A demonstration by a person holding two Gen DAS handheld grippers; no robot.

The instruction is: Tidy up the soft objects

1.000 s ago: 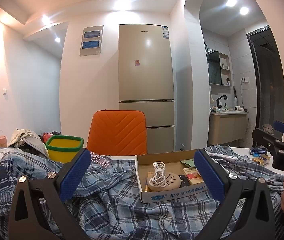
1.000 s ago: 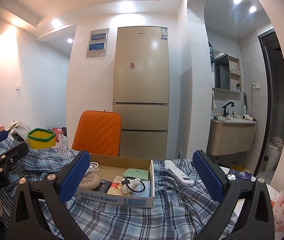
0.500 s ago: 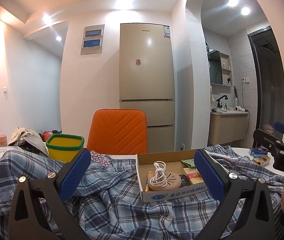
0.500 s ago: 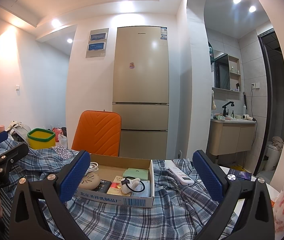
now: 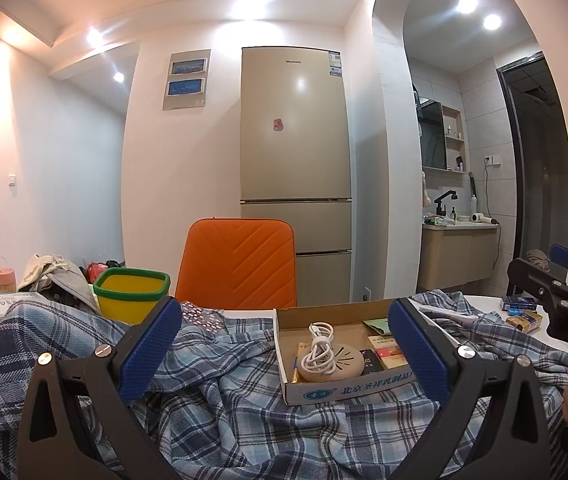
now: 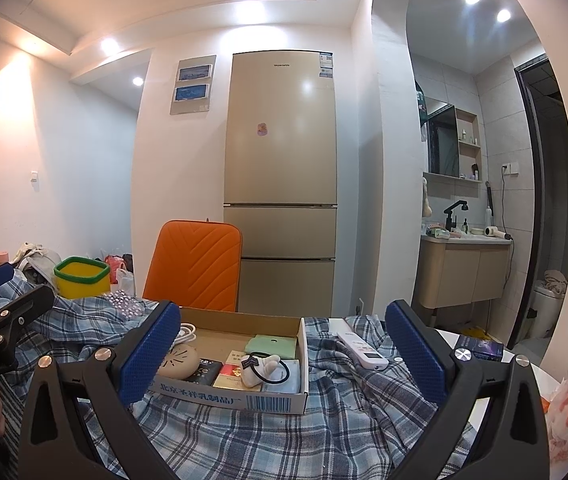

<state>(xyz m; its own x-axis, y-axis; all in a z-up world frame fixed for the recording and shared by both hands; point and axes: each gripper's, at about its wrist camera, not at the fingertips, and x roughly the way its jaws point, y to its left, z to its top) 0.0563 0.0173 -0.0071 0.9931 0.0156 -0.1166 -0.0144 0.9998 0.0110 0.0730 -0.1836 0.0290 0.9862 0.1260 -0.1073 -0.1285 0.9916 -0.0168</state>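
Both grippers are hovering with jaws spread wide and empty above a rumpled plaid shirt (image 5: 220, 392) that is sprawling across the table. The left gripper (image 5: 284, 352) is pointing toward a cardboard box (image 5: 344, 390) of small items sitting on the cloth; the right gripper (image 6: 284, 356) is facing the same box, with a white remote (image 6: 360, 348) lying on the fabric nearby. Folding looks not yet begun. Clearing the box and remote off first, then pinching a free hem at each side, would likely be serving best.
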